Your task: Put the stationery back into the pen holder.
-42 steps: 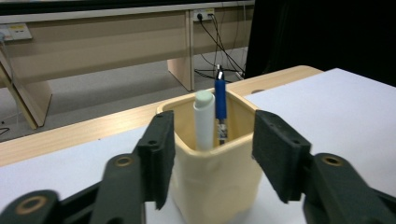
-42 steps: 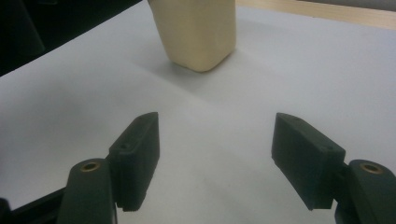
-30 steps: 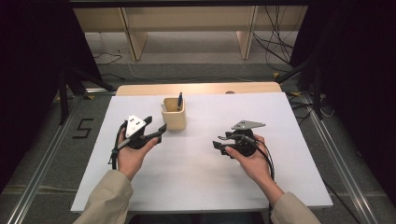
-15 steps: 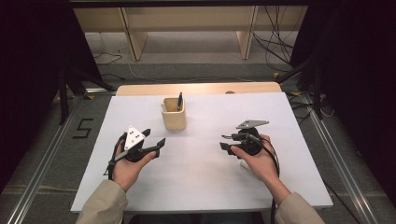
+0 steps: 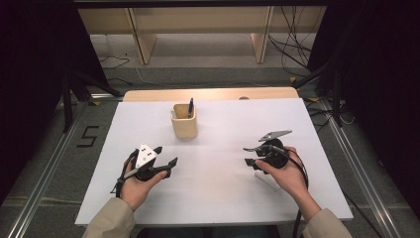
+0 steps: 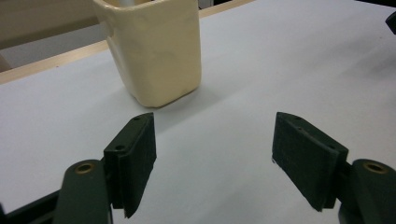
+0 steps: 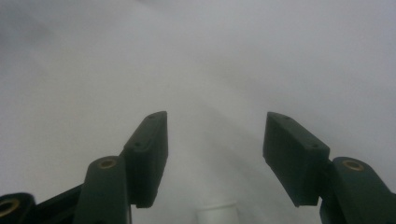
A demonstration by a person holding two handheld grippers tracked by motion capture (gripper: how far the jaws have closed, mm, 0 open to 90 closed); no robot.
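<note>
While the cream cup holding 1 pen stands near the white tabletop's far edge, left gripper and right gripper hover apart over bare surface, jaws released, the left's just opening, the right's just narrowing.

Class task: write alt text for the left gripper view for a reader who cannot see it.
Two black claw jaws stand apart with nothing between them, above a white table. Beyond the left jaw stands a cream cup, its rim cut off by the frame's top edge.
</note>
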